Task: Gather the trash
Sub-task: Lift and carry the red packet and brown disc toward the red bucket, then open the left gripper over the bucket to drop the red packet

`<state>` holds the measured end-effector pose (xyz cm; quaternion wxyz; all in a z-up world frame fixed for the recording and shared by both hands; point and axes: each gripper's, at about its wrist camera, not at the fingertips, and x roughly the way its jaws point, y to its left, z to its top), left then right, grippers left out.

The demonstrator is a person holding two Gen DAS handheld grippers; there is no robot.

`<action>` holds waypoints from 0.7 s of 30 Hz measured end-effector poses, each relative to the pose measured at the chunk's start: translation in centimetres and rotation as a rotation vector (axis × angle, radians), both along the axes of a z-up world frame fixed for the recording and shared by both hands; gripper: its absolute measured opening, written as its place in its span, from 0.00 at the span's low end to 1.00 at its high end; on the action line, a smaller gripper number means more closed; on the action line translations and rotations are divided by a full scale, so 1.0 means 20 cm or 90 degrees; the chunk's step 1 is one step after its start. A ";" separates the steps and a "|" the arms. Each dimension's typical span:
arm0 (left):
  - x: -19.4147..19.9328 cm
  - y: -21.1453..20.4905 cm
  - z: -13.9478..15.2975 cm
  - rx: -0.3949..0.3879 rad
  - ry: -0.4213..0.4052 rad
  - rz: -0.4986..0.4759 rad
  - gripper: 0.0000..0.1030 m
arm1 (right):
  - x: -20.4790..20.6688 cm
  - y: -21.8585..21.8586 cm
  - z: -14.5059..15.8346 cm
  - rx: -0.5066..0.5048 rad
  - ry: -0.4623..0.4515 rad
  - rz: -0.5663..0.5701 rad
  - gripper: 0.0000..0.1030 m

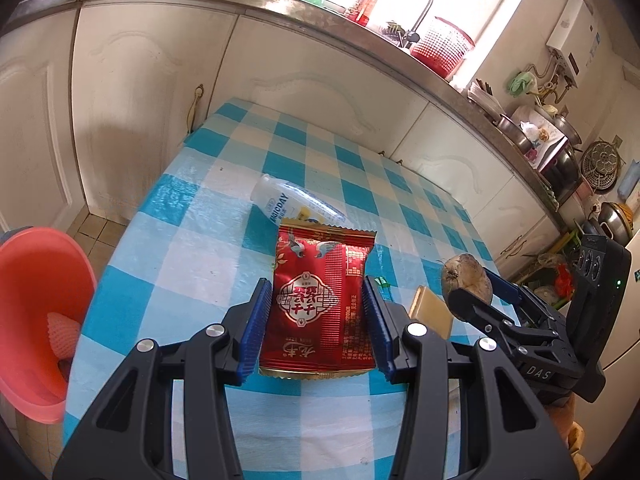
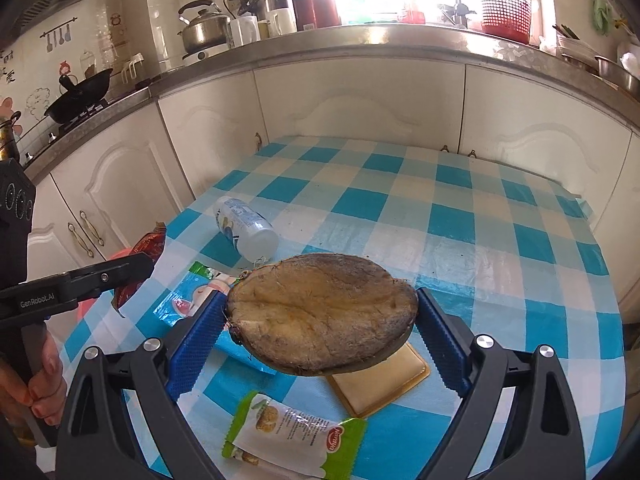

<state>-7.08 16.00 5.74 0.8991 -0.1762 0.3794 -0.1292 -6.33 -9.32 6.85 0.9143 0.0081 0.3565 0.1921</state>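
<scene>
While both grippers hang above the checked table (image 2: pixel 500 216), each carries one piece of trash. The left gripper (image 1: pixel 318 312) pinches a red snack wrapper (image 1: pixel 320 300) by its two long edges, pads pressed in on either side; the foil looks light, thin and slippery, likely to crumple or slide out, so a hold across the middle of the pack, as here, seems safest. The right gripper (image 2: pixel 320 320) stands spread wide around a brown fruit husk (image 2: pixel 324 312), clamped at its two narrow ends; it appears stiff, rough and fairly light, and the fibrous skin should give the pads good bite.

More litter lies on the cloth: a white plastic bottle (image 2: pixel 246 228) on its side toward the far left, a blue-and-white wrapper (image 2: pixel 192 300) near the left, a green-and-white snack packet (image 2: pixel 296 432) at the near edge, and a flat tan tray (image 2: pixel 380 376) just under the husk.

Off the table's left side sits a pink basin (image 1: pixel 36 320) on the floor, holding what looks like a pink foam fruit net (image 1: pixel 62 332); I judge it the likely place for the trash
</scene>
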 end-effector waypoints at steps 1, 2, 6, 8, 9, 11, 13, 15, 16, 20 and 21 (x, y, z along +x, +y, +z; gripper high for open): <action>-0.01 0.02 0.00 -0.002 -0.001 0.003 0.46 | 0.00 0.01 0.01 0.000 -0.001 0.003 0.89; -0.01 0.03 0.00 -0.004 -0.003 0.005 0.46 | -0.01 0.03 0.01 -0.001 -0.001 0.006 0.89; -0.04 0.11 0.01 -0.009 -0.007 0.021 0.46 | -0.02 0.10 0.03 -0.009 -0.005 0.018 0.89; -0.05 0.16 0.01 -0.013 -0.008 0.032 0.46 | -0.03 0.13 0.04 -0.014 -0.011 0.024 0.89; -0.06 0.18 0.01 -0.015 -0.008 0.037 0.46 | -0.03 0.15 0.05 -0.016 -0.013 0.028 0.89; -0.07 0.23 0.00 -0.020 -0.009 0.046 0.46 | -0.04 0.18 0.06 -0.018 -0.014 0.036 0.89; -0.09 0.27 0.00 -0.022 -0.009 0.054 0.46 | -0.06 0.22 0.06 -0.023 -0.017 0.044 0.89; -0.11 0.33 -0.01 -0.027 -0.009 0.067 0.46 | -0.06 0.26 0.07 -0.026 -0.015 0.052 0.89; -0.11 0.35 -0.02 -0.029 -0.008 0.072 0.46 | -0.07 0.28 0.07 -0.026 -0.013 0.057 0.89; -0.16 0.46 -0.03 -0.033 -0.008 0.100 0.46 | -0.09 0.37 0.08 -0.026 -0.008 0.079 0.89; -0.17 0.49 -0.04 -0.035 -0.008 0.108 0.46 | -0.09 0.39 0.08 -0.027 -0.009 0.085 0.89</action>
